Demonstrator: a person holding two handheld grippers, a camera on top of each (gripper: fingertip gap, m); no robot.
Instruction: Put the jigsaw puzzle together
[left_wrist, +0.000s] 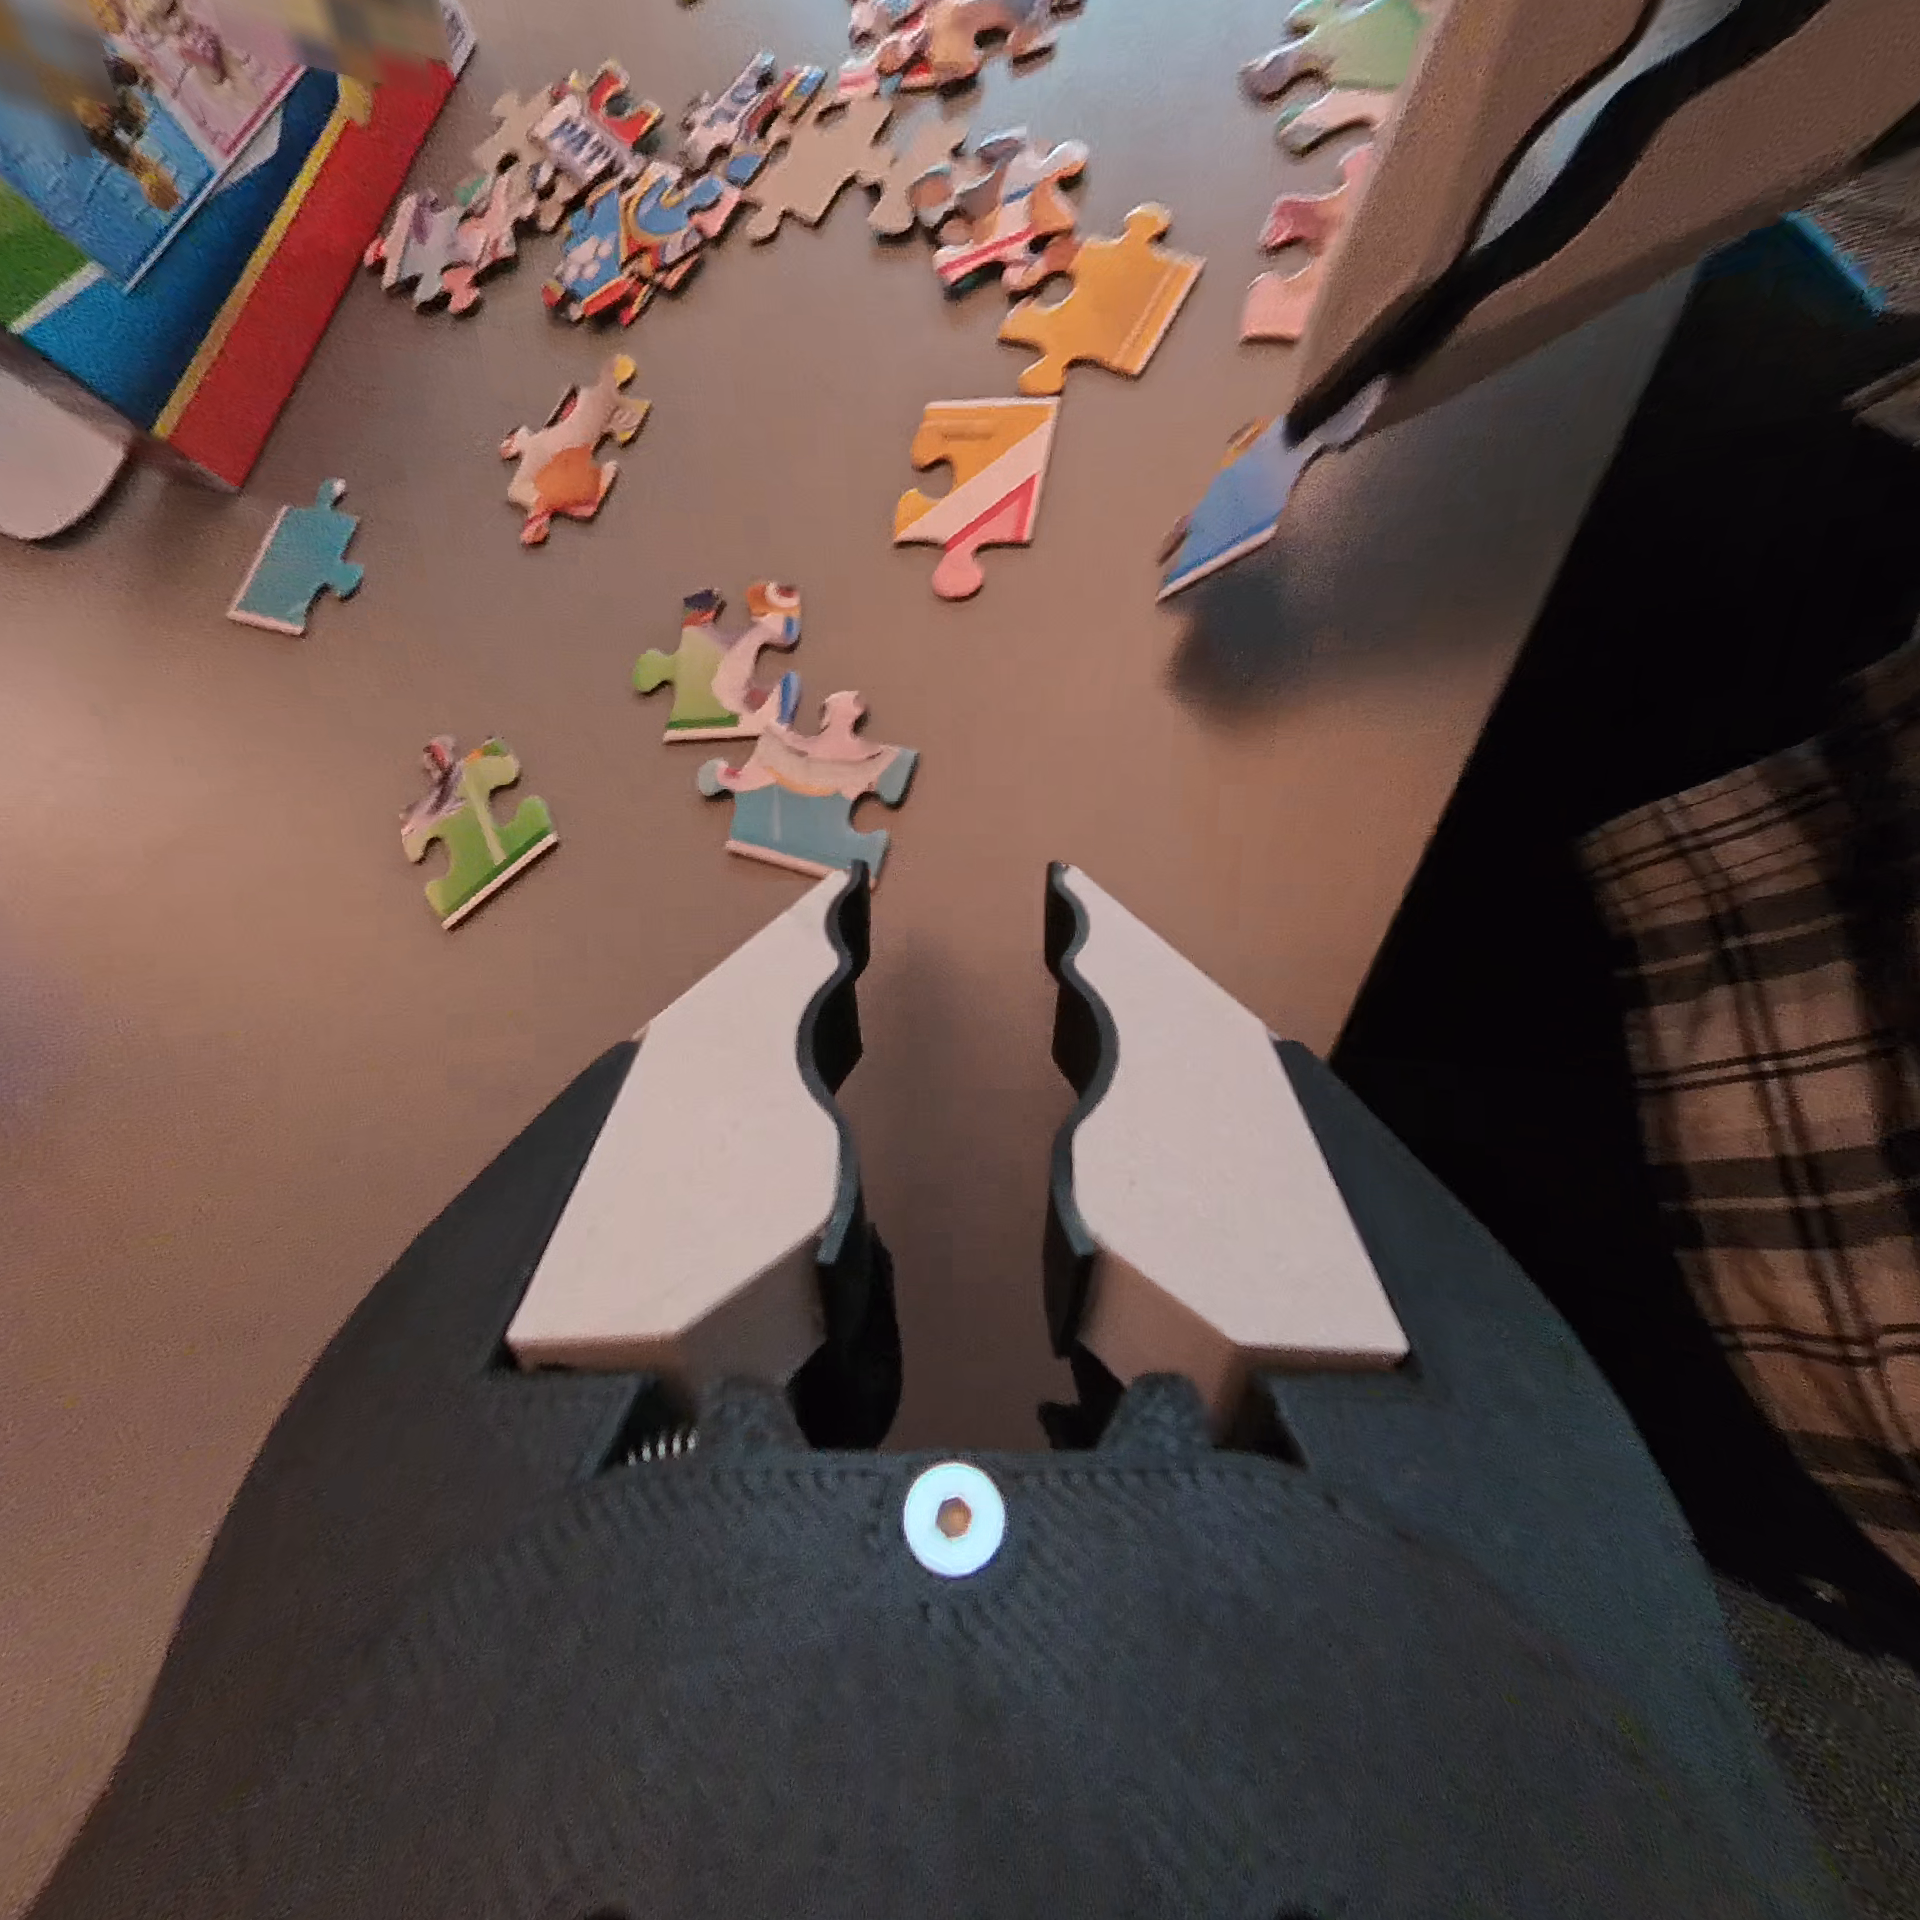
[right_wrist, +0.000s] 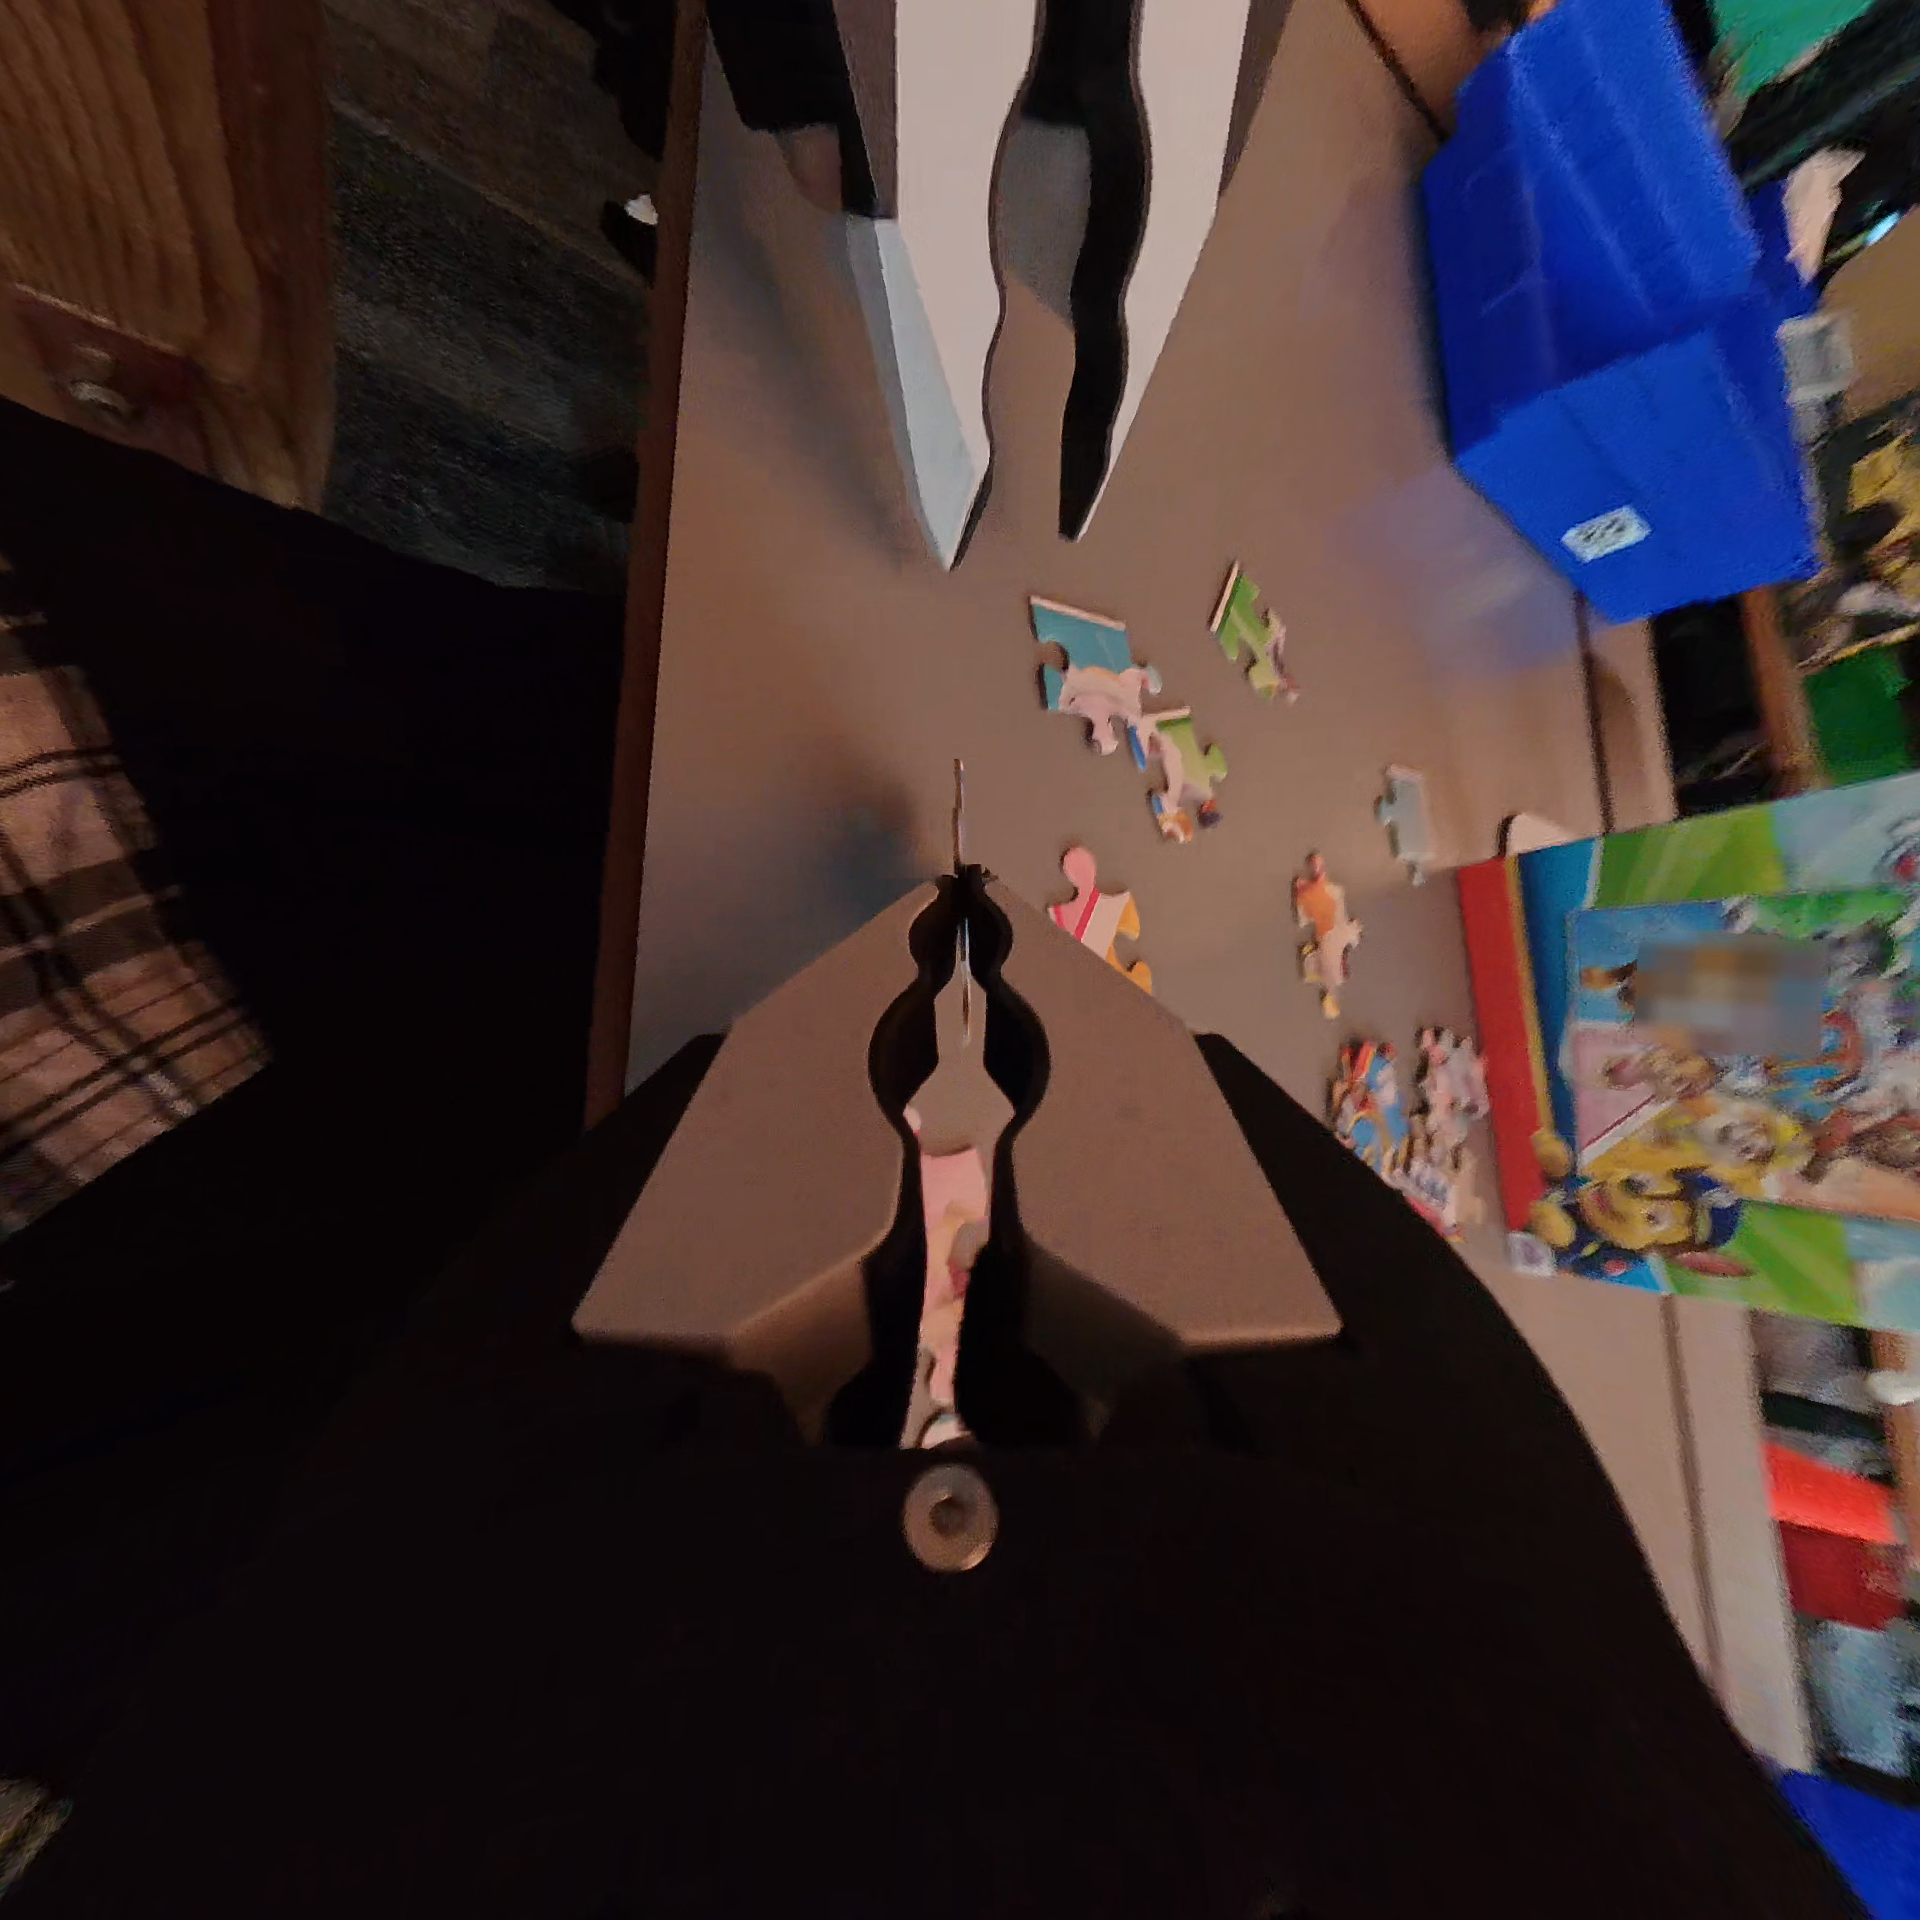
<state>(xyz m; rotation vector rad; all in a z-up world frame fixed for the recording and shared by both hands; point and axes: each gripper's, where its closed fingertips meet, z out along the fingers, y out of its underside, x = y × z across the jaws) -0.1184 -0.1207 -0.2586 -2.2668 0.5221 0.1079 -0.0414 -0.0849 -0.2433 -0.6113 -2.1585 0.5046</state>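
Note:
Loose jigsaw pieces lie picture side up on a brown table (left_wrist: 1039, 727). My left gripper (left_wrist: 956, 883) is open and empty, low over the table, just short of a teal and white piece (left_wrist: 821, 800); the right wrist view shows it from the front (right_wrist: 1013, 551). My right gripper (right_wrist: 966, 883) is shut on a blue piece, seen edge-on (right_wrist: 960, 810). In the left wrist view that gripper (left_wrist: 1335, 410) holds the blue piece (left_wrist: 1236, 509) tilted above the table near its right edge. A striped yellow, white and red piece (left_wrist: 977, 478) lies between the two grippers.
A heap of pieces (left_wrist: 727, 177) lies at the back, with single pieces nearer, such as a green one (left_wrist: 478, 831). The puzzle box (left_wrist: 208, 239) stands at the left. A blue bin (right_wrist: 1610, 364) is beyond the table. A plaid cloth (left_wrist: 1766, 1091) is past the table's edge. There is about 10 cm between the tips of the two grippers.

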